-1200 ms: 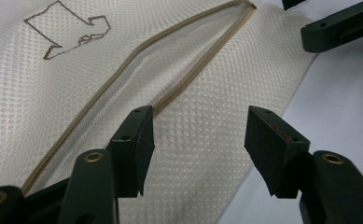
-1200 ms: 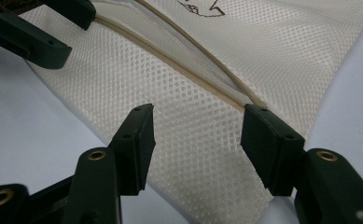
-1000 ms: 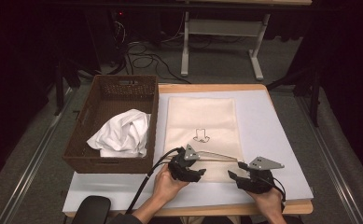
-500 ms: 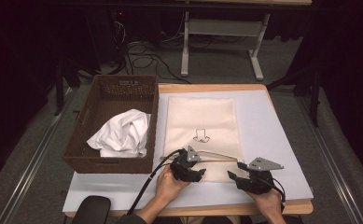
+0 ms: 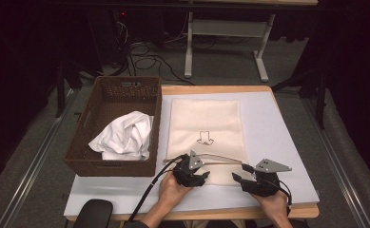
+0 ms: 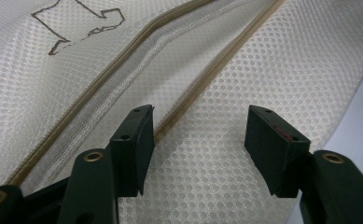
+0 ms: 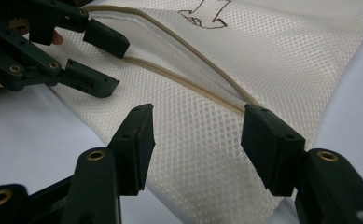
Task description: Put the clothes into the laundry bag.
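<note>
- Two tongs: left gripper [image 5: 198, 176] and right gripper [image 5: 238, 173], both with jaws apart and gripping nothing.
- One mesh bag [image 5: 206, 130] lies flat under and ahead of both, its zipper [image 6: 123, 65] open.
- One basket [image 5: 90, 159] left of them, holding one white cloth [image 5: 123, 137].

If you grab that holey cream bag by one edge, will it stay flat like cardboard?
Probably not. The mesh bag lies limp and slightly wrinkled on the table, so it would likely droop. It looks thin and full of tiny holes, so it is probably light. Its open zipper edge already curves loosely, suggesting it bends easily.
</note>
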### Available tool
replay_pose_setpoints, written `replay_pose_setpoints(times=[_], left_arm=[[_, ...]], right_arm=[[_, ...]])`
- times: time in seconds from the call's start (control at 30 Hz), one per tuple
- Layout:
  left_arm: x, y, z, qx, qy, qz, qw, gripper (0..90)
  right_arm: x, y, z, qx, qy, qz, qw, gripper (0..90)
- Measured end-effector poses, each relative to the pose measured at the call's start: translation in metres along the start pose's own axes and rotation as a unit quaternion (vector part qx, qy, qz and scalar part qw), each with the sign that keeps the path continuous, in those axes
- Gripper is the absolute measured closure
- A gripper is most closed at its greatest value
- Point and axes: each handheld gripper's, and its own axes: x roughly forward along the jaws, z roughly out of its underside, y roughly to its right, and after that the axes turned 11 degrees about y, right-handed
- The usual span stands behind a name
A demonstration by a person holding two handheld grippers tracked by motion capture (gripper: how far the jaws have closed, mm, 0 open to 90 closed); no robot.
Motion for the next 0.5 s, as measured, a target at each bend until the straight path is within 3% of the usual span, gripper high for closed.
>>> replay_pose_setpoints(times=[0.5], left_arm=[[0.000,0.000,0.001,-0.002,0.002,-0.002,1.0000,41.4]], right_arm=[[0.006,-0.001,-0.019,-0.012,-0.006,-0.001,0.9999,40.4]])
